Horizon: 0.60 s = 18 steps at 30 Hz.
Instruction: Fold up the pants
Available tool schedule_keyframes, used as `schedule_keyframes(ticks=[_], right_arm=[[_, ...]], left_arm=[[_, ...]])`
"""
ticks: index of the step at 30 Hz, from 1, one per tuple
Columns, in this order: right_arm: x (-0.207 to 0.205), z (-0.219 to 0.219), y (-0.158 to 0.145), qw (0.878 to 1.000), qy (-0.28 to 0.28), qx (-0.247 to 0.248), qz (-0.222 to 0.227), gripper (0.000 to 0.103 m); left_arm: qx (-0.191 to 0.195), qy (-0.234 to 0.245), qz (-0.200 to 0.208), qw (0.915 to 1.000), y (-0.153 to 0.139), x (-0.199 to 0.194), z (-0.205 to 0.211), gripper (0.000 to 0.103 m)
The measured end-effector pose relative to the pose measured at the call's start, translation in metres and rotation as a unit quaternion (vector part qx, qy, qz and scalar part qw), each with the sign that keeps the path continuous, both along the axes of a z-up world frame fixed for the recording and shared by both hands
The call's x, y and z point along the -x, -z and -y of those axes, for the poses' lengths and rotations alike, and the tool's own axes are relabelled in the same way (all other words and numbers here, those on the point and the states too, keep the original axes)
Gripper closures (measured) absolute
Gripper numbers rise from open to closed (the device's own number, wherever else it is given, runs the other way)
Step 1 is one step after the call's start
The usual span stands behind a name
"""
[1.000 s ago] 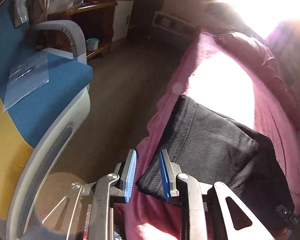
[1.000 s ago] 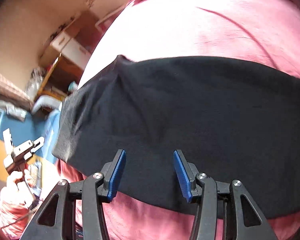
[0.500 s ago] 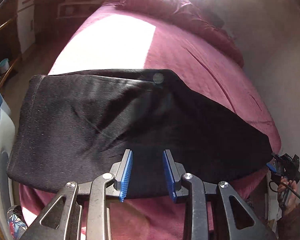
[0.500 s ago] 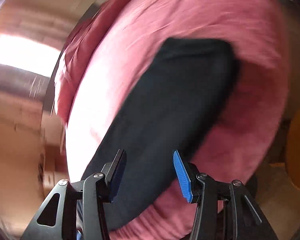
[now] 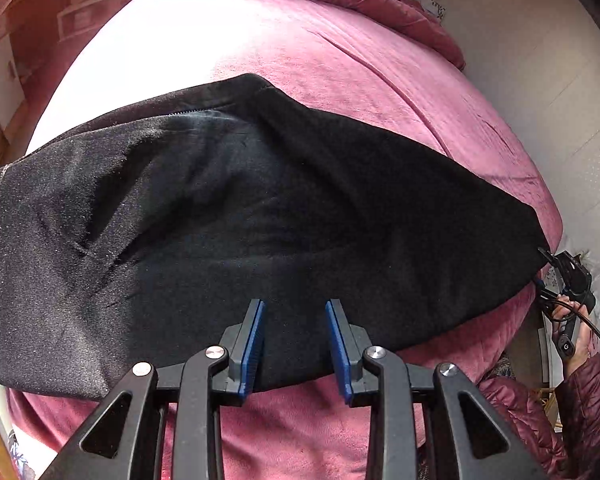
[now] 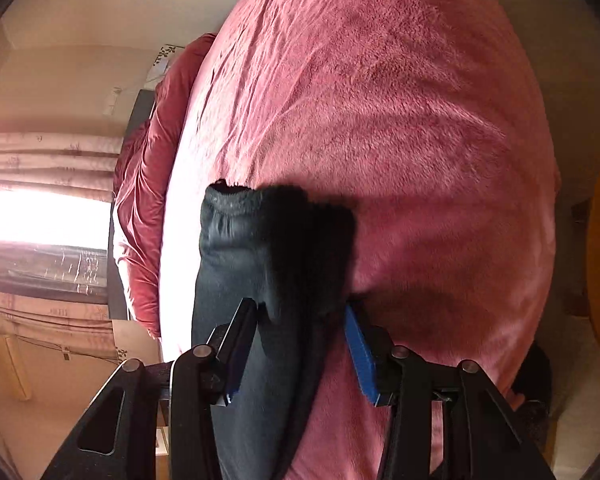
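Black pants [image 5: 260, 216] lie across the near edge of the bed [image 5: 340, 52], folded lengthwise into a long band on the maroon blanket; hem end toward the bed's left edge, waistband end at the right near corner.

Changes over the last second:
- Left gripper [image 5: 294, 344] has swung from the hem end at the bed's left edge to the middle of the band. Fingers [image 5: 252, 344] parted a moderate gap, nothing between them, hovering over the near edge of the cloth.
- Right gripper [image 6: 300, 352] has gone from above the middle to the waistband end. Its fingers [image 6: 360, 348] now straddle the cloth there, wide apart. Fabric sits between them, but the pads don't look closed on it. Contact can't be confirmed, the view is motion-blurred.
- Pants themselves haven't shifted.

Read: lengthwise fold looks done, crosswise fold not started. My guess is that the right side is about to pinch the waistband end and carry it toward the hem, with the left at the midline as the crease point. Risk: thick doubled fabric, so a partial pinch may take only the top layer.
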State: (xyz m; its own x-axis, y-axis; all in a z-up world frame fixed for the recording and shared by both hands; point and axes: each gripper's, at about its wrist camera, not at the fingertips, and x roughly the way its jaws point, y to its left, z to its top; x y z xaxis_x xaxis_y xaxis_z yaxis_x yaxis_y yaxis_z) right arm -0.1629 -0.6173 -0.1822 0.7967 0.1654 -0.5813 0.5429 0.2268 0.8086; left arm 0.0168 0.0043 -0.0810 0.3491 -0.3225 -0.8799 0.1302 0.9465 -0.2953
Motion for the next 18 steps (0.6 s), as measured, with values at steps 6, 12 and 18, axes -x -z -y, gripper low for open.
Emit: schedule_keyframes(ticks=[6, 12, 18], right_arm=[[-0.019, -0.006, -0.053, 0.995, -0.058, 0.084, 0.004, 0.087], [-0.053, -0.058, -0.138, 0.968, -0.167, 0.175, 0.068, 0.087], [-0.073, -0.152, -0.183, 0.916, -0.302, 0.249, 0.091, 0.087]], left_arm=[[0.005, 0.001, -0.01, 0.9999, 0.008, -0.012, 0.005, 0.072], [0.027, -0.004, -0.008, 0.9996, 0.007, -0.01, -0.003, 0.072], [0.059, -0.011, -0.001, 0.9982, 0.001, -0.011, -0.017, 0.071]])
